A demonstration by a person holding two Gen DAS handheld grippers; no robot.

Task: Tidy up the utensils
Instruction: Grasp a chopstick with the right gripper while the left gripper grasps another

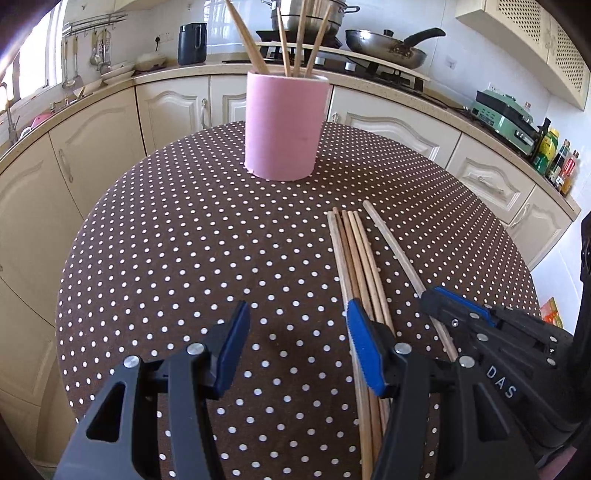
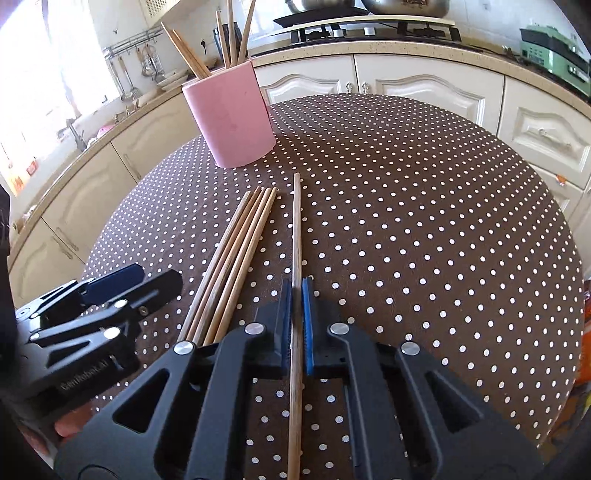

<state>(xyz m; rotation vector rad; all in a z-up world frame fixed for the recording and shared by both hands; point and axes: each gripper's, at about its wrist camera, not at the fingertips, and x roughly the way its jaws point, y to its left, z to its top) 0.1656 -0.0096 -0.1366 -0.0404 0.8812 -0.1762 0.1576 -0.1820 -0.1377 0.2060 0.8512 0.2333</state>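
Covering the round table [image 1: 184, 240] is a brown cloth with white polka dots, set in a kitchen of cream cabinets [image 1: 173, 107] beneath a speckled countertop [image 1: 166, 74]. A frying pan [image 1: 384, 46] and a steel pot [image 1: 310, 14] sit on the stove behind, with a black kettle [image 1: 192, 42] to the left and bottles [image 1: 554, 155] along the right-hand counter.

Standing upright at the table's far side, a pink holder [image 1: 282, 125] has several wooden chopsticks leaning inside it. Four more – the loose chopsticks [image 2: 236, 251] – lie bundled side by side on the cloth, nearer the grippers.

Clenched on a single chopstick [image 2: 296, 221] just beside that bundle, the right gripper [image 2: 296, 295] pinches it between blue pads. The left gripper [image 1: 297, 325] hangs released and empty over the cloth – one finger above the bundle's near end.
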